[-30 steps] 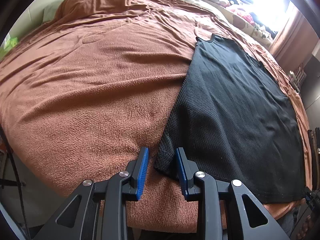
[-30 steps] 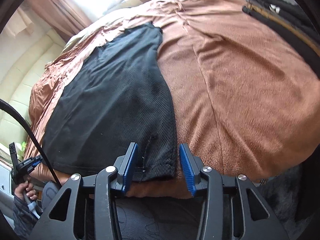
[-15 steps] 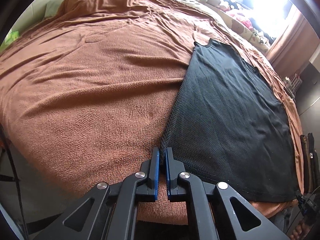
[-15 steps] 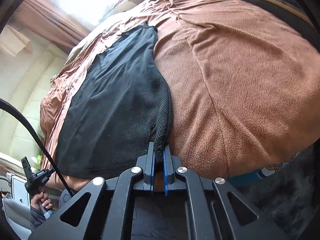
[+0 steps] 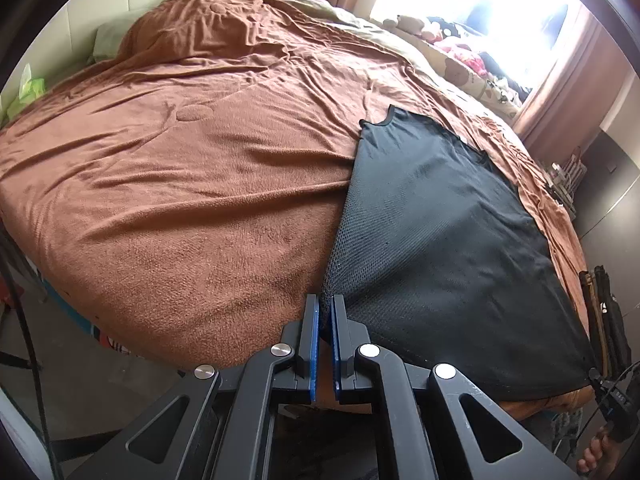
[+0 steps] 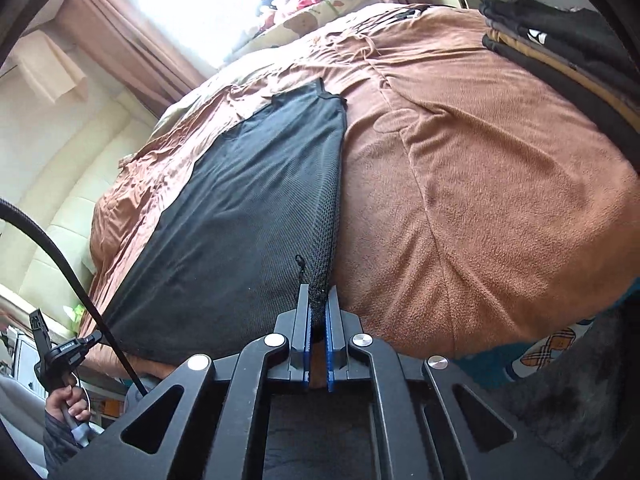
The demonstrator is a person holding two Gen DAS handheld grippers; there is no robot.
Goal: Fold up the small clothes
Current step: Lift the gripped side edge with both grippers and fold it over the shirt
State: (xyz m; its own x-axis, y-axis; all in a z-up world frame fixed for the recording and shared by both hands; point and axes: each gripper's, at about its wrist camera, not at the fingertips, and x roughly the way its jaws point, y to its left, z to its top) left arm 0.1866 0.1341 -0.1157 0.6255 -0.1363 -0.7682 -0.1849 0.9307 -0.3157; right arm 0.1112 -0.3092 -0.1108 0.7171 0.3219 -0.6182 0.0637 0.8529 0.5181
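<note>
Both grippers, spread a second ago, now pinch the near hem corners of a black mesh top lying flat on the bed.
Left gripper [image 5: 325, 312] and right gripper [image 6: 319, 304] each clamp the black mesh top [image 5: 432, 240]; on the brown blanket [image 5: 180, 200] it looks light, limp and stretchy, so opposite corners seem the best hold.
</note>
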